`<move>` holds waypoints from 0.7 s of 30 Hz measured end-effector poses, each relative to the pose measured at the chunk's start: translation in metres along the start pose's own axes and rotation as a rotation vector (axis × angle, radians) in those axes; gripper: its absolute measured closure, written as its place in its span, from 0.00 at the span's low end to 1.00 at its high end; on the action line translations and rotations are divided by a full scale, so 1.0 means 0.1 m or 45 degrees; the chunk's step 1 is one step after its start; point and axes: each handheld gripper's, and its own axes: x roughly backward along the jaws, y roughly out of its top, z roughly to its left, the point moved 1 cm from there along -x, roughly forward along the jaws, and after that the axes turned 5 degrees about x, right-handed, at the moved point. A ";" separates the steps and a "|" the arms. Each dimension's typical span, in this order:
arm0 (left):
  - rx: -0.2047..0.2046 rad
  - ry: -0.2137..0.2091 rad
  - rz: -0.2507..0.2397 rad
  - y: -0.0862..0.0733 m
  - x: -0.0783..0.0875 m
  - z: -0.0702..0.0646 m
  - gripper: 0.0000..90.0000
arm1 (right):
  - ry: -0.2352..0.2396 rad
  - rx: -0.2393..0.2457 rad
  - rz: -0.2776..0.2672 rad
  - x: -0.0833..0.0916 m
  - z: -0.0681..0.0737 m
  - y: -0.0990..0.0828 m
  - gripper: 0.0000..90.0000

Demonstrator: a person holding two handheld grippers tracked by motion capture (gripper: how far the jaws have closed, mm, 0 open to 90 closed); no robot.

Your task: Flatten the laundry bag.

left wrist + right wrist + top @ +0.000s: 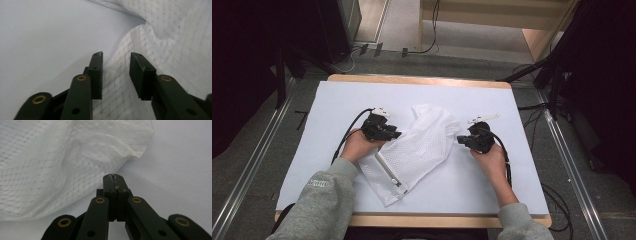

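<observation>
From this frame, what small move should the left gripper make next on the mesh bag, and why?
Probably close the left gripper fully. Its jaws stand apart with a raised fold of the white mesh bag's edge between them, not yet pinched. The right gripper rests shut on the table beside the bag, gripping nothing, so the left pinch looks like the pending step.

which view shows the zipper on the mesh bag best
The high view: the mesh bag lies whole there, its zipper running along the near end. The left gripper view and the right gripper view give close-ups of the bag's netting, with no zipper.
</observation>
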 end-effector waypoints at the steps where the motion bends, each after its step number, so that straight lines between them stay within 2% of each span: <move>1: -0.013 0.021 0.008 0.00 0.00 0.00 0.82 | 0.000 0.001 -0.004 0.00 0.00 0.00 1.00; 2: -0.003 0.028 0.006 0.00 0.00 -0.01 0.86 | 0.000 -0.001 -0.005 0.00 0.00 0.00 1.00; 4: 0.008 0.007 0.026 0.01 0.01 0.00 0.98 | 0.001 -0.009 -0.024 0.01 -0.01 0.01 1.00; 6: 0.012 0.010 0.037 0.02 0.01 0.00 1.00 | 0.005 -0.020 -0.036 0.02 -0.02 0.02 1.00; 8: 0.057 0.007 0.044 0.03 0.02 0.00 1.00 | 0.005 -0.022 -0.052 0.04 -0.03 0.03 0.98; 11: 0.096 0.006 0.039 0.04 0.08 0.03 1.00 | 0.003 -0.031 -0.093 0.07 -0.06 0.05 0.89; 14: 0.122 0.005 0.027 0.04 0.15 0.06 1.00 | -0.009 -0.042 -0.137 0.10 -0.10 0.09 0.71; 16: 0.132 0.006 0.026 0.03 0.17 0.05 1.00 | 0.002 -0.053 -0.167 0.08 -0.13 0.12 0.64; 19: 0.145 0.003 0.023 0.01 0.17 0.03 1.00 | 0.022 -0.056 -0.159 -0.01 -0.12 0.17 0.56; 21: 0.139 0.008 0.028 0.00 0.17 0.01 1.00 | 0.036 -0.044 -0.137 -0.10 -0.09 0.21 0.57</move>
